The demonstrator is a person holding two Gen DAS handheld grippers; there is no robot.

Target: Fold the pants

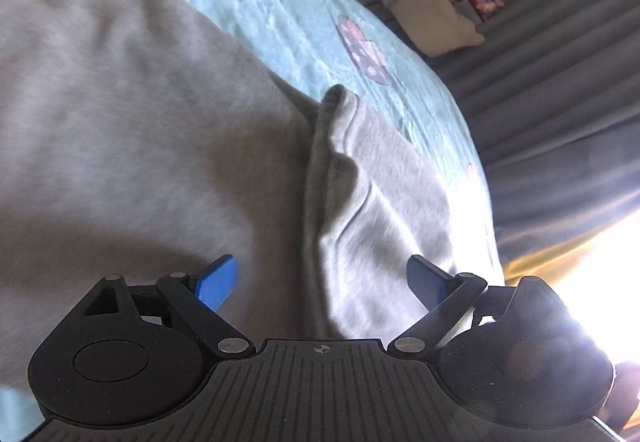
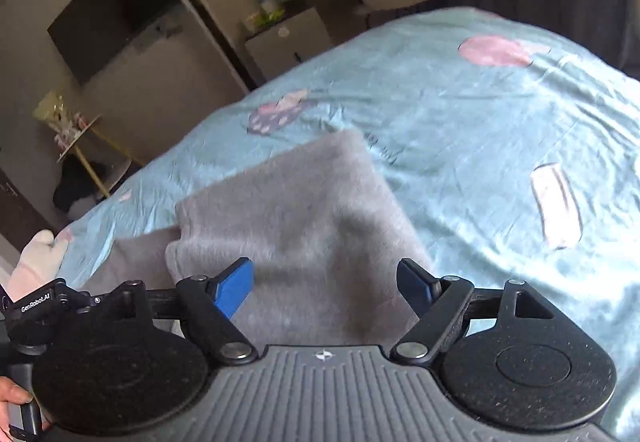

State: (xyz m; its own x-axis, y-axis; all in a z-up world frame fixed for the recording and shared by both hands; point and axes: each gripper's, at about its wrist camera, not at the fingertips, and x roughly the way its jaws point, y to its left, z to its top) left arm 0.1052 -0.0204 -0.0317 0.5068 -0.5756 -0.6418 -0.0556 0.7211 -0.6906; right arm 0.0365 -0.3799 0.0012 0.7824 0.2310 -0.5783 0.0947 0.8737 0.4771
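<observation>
- Blue pads tip both fingers of the left gripper (image 1: 322, 282), which hangs just over the cloth with its jaws spread wide and nothing between them.
- Between those parted fingers lie the grey pants (image 1: 132, 130), a soft fleece-like knit spread over the bed, filling most of the left wrist view.
- A raised fold (image 1: 332, 146) of the same cloth runs away from the left gripper, its hemmed edge turned up and ending in a rounded tip.
- The right gripper (image 2: 326, 286) is likewise splayed apart, blue pads (image 2: 234, 290) wide of each other, gripping nothing and poised just above the near end of the pants.
- From the right wrist view the pants (image 2: 304, 226) appear as a stacked slab, an upper layer lying on a lower one that peeks out at the left.
- The other gripper's black body, marked GenRobot.AI, shows at the lower left of that view, beside a pale glove-like shape (image 2: 40, 262).
- Under everything is a light blue bedsheet (image 2: 460, 130), wrinkled, printed with pink and purple shapes.
- Beyond the bed stand a dark wall-mounted screen (image 2: 116, 6), a pale cabinet (image 2: 288, 38) and a cluttered desk.
- Dark pleated curtains (image 1: 560, 74) hang past the far edge of the bed, and harsh glare whitens the left wrist view's lower right.
</observation>
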